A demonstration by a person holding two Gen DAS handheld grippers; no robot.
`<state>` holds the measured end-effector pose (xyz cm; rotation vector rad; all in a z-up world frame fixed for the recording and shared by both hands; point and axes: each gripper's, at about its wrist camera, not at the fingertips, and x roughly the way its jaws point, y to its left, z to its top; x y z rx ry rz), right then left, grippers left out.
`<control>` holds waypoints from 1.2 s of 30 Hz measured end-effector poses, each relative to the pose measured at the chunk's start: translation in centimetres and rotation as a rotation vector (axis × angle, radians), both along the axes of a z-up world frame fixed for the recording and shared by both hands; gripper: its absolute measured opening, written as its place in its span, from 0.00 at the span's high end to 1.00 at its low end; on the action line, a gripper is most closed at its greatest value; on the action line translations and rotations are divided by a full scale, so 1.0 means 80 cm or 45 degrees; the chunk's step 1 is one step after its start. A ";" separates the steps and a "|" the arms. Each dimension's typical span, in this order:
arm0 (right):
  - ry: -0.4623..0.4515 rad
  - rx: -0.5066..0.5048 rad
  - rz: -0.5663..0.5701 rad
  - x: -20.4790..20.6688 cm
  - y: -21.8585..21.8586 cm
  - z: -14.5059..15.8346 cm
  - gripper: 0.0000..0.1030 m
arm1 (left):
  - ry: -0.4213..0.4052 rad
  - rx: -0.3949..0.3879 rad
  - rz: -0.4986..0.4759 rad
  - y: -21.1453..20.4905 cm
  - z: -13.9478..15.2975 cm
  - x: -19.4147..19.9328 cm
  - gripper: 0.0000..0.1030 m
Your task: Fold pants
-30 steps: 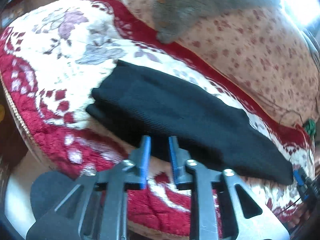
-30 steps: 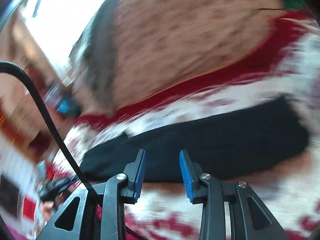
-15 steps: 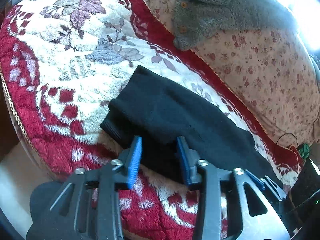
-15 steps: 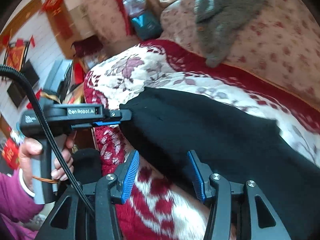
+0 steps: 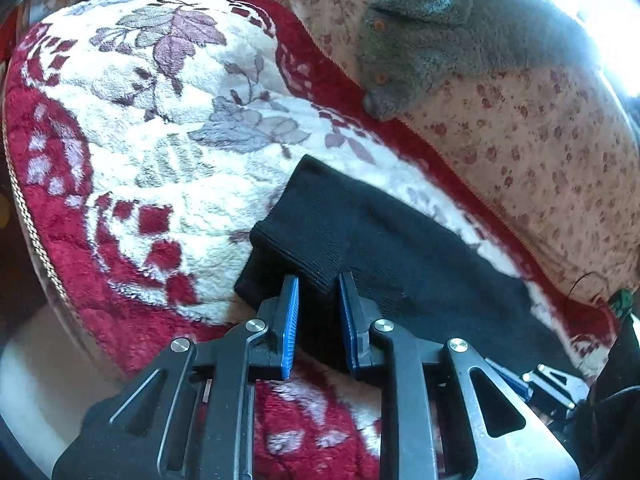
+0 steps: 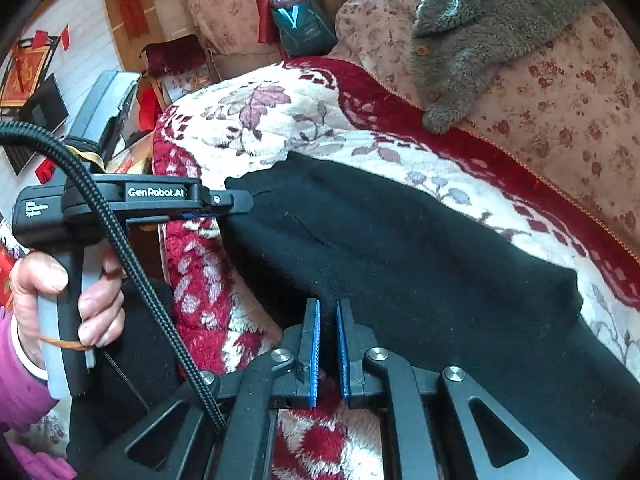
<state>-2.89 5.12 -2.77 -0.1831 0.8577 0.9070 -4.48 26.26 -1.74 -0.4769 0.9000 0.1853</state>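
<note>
A: Where are the black pants (image 5: 400, 248)?
B: On the floral blanket (image 5: 168, 152), folded, running toward four o'clock.
A: The hand-held grippers?
B: Left hand-held gripper (image 5: 318, 312) has just closed onto the pants' near edge; right hand-held gripper (image 6: 328, 344) likewise.

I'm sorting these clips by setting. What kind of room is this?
Most likely a lived-in home room: a red and white floral blanket covers a sofa or bed with a floral backrest, and red paper decorations hang on the wall.
</note>
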 end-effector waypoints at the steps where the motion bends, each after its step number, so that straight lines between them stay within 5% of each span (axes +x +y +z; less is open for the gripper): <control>1: 0.024 0.000 -0.009 0.002 0.000 -0.006 0.91 | 0.018 0.004 -0.001 0.000 -0.005 0.002 0.82; 6: 0.190 0.090 -0.013 0.008 -0.011 -0.017 0.69 | 0.019 0.041 0.003 -0.006 0.000 -0.004 0.82; 17: 0.177 0.217 -0.252 -0.006 -0.099 0.020 0.67 | -0.023 0.201 -0.024 -0.050 0.038 -0.025 0.82; 25: 0.142 0.294 -0.482 -0.018 -0.206 0.039 0.60 | -0.051 0.227 -0.222 -0.137 0.048 -0.011 0.82; 28: 0.131 0.298 -0.590 -0.026 -0.255 0.045 0.55 | -0.065 0.180 -0.339 -0.178 0.049 0.000 0.66; 36: 0.132 0.289 -0.917 -0.054 -0.389 0.041 0.54 | -0.047 0.162 -0.633 -0.300 0.046 0.032 0.64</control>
